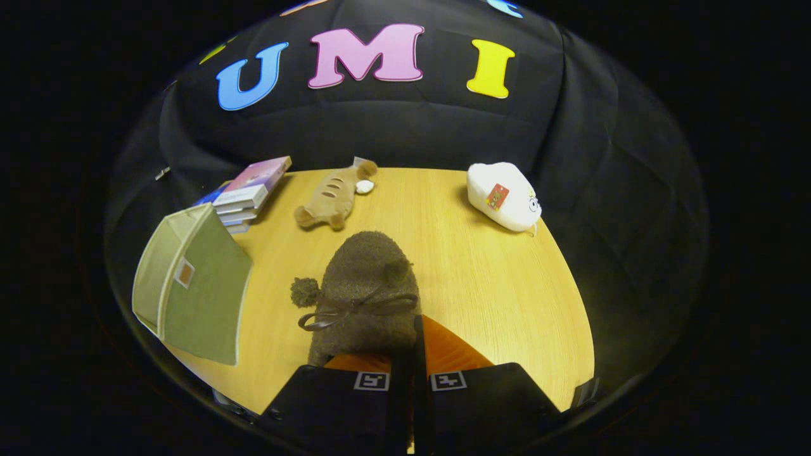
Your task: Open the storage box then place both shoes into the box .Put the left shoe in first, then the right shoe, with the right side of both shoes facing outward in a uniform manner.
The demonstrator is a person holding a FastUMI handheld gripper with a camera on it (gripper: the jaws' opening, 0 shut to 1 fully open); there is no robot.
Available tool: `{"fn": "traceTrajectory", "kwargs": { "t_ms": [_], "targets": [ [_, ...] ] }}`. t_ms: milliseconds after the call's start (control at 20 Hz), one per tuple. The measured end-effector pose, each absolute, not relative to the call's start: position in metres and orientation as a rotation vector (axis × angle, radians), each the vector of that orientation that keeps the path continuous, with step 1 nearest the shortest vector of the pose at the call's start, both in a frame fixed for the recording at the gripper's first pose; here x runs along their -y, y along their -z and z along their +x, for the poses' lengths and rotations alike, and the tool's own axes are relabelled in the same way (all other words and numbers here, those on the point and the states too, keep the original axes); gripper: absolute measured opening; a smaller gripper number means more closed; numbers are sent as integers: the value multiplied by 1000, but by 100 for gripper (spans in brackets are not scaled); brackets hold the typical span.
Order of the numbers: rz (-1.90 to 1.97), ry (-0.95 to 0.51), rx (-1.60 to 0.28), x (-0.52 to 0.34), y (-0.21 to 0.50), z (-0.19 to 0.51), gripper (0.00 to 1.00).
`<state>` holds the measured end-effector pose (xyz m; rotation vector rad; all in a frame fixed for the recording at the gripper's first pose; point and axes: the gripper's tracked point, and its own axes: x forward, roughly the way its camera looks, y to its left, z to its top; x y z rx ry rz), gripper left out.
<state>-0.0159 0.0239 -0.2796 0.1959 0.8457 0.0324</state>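
A brown fuzzy shoe [367, 291] with a dark ribbon bow and a small pompom on its left side sits just ahead of my fingers, its toe pointing away from me. My gripper [415, 345] is shut on the near rim of this shoe, with the fingers pressed close together. Whether the shoe rests on the wooden table [481, 278] or hangs just above it I cannot tell. The green fabric storage box [196, 291] stands to the left of the shoe, with its paler inner side [152, 266] showing on its far left.
A stack of books [247, 193] lies behind the box. A tan plush fish [332, 196] lies beyond the shoe at the table's back. A white plush toy [504, 196] sits at the back right.
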Motion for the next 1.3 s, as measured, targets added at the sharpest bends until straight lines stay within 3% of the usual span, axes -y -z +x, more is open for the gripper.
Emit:
{"fn": "traceTrajectory", "kwargs": {
  "t_ms": [700,950,1300],
  "targets": [
    [311,-262,-794,-214,129,31,9],
    [268,-311,-820,-286,135,32,9],
    [124,-268,-918,-328,175,26,9]
  ]
}}
